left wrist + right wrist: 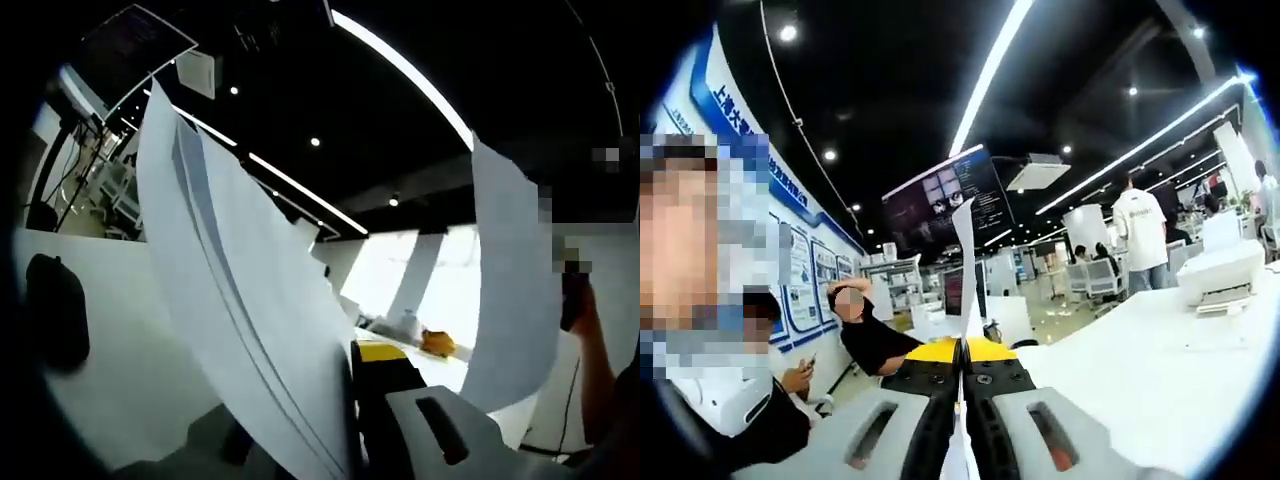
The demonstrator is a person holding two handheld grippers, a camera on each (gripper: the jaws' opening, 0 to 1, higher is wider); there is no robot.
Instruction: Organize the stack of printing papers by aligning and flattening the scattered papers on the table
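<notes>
In the left gripper view a stack of white printing papers (250,300) stands on edge, rising from between my jaws toward the upper left. The left gripper (335,440) is shut on its lower edge, and the sheets hide most of the left jaw. One sheet (510,280) curls away on the right side. In the right gripper view the papers (966,260) appear edge-on as a thin white strip. The right gripper (961,375) is shut on that strip, with its yellow-tipped jaws pressed together. The papers are lifted off the white table (1160,350).
A dark rounded object (55,310) lies on the white surface at left. A person's arm (590,350) holds a dark item at the right edge. A white printer (1220,275) sits on the table at right. People sit at left (875,340), and one stands farther off (1138,230).
</notes>
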